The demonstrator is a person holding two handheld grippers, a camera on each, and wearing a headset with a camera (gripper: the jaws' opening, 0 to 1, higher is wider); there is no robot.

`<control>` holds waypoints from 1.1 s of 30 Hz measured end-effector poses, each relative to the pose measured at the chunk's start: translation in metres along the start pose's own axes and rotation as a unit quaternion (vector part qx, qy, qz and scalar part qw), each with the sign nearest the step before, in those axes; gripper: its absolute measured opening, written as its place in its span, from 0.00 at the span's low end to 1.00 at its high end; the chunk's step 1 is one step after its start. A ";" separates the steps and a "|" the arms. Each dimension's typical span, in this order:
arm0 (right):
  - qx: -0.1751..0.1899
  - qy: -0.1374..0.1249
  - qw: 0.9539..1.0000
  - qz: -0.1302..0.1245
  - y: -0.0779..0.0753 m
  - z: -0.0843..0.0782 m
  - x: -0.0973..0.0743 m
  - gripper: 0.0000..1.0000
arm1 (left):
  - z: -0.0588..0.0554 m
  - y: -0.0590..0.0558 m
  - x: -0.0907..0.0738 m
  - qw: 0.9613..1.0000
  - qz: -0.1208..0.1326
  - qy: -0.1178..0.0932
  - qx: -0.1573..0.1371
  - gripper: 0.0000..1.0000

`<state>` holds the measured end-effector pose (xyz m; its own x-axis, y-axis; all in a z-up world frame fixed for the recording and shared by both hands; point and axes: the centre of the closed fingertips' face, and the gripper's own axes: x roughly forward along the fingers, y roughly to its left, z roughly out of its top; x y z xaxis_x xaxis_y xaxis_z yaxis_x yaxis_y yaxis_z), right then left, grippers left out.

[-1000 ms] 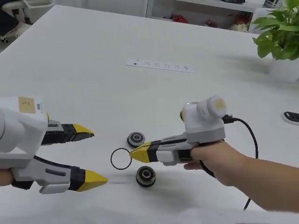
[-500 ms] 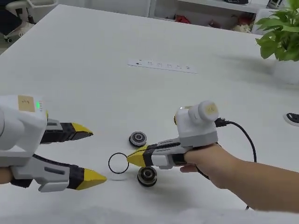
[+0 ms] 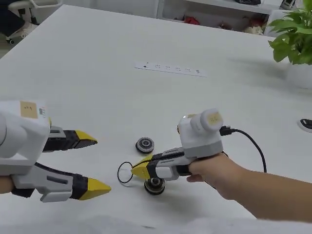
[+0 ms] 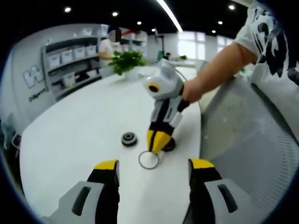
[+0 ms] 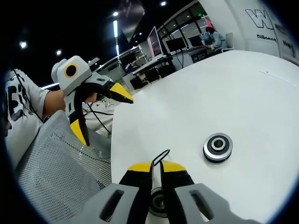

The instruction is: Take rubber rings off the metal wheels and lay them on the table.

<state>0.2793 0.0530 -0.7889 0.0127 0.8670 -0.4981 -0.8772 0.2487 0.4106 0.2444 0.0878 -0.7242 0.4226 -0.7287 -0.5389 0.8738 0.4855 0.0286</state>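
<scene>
1. A white table takes up most of the head view. All the other things are carried on it.
2. A green plant in a white pot is seen at the far right corner, well apart from the work.
3. The left gripper is held at the near left, above the table. Its two yellow-tipped jaws are spread wide, with nothing between them. In the left gripper view they are pointed towards the ring and the right gripper's tips.
4. The right gripper is held in a hand at the near middle and is pointed left. Its jaws are brought together on the ring. A black cable is run from its back, away to the right.
5. A white power strip is laid flat far out on the table, beyond both grippers.
6. Two metal wheels are laid flat on the table.
   - The far wheel lies just beyond the right gripper's tips and is touched by nothing.
   - The near wheel lies just beneath that gripper's jaws and is partly covered by them. In the right gripper view it is seen under the jaws.
7. The thin black ring is off both wheels and is pinched at its right edge by the right gripper's tips. It hangs left of them, between the two grippers. In the right gripper view it is seen edge-on, rising from between the shut jaws. Whether its left edge touches the table cannot be told.
</scene>
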 end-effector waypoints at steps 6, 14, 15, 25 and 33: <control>-0.007 0.000 1.000 -0.004 -0.001 0.001 0.000 0.11 | 0.001 -0.001 0.001 1.000 -0.002 0.002 0.002 0.60; -0.015 -0.002 1.000 -0.006 0.000 0.003 -0.001 0.18 | 0.000 0.000 0.000 1.000 -0.002 0.006 0.003 0.60; -0.016 -0.002 1.000 -0.006 0.000 0.003 -0.002 0.19 | 0.000 0.000 0.000 1.000 -0.003 0.006 0.003 0.60; -0.029 -0.007 1.000 -0.005 0.005 0.009 -0.006 0.24 | 0.001 0.001 0.003 1.000 -0.008 0.010 0.004 0.60; -0.035 -0.014 0.999 -0.007 0.006 0.013 -0.011 0.29 | 0.002 0.001 0.006 1.000 -0.014 0.016 0.007 0.59</control>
<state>0.2796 0.0509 -0.7714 0.0371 0.8754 -0.4819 -0.9079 0.2310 0.3497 0.2479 0.0826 -0.7253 0.3903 -0.7257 -0.5666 0.8884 0.4583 0.0250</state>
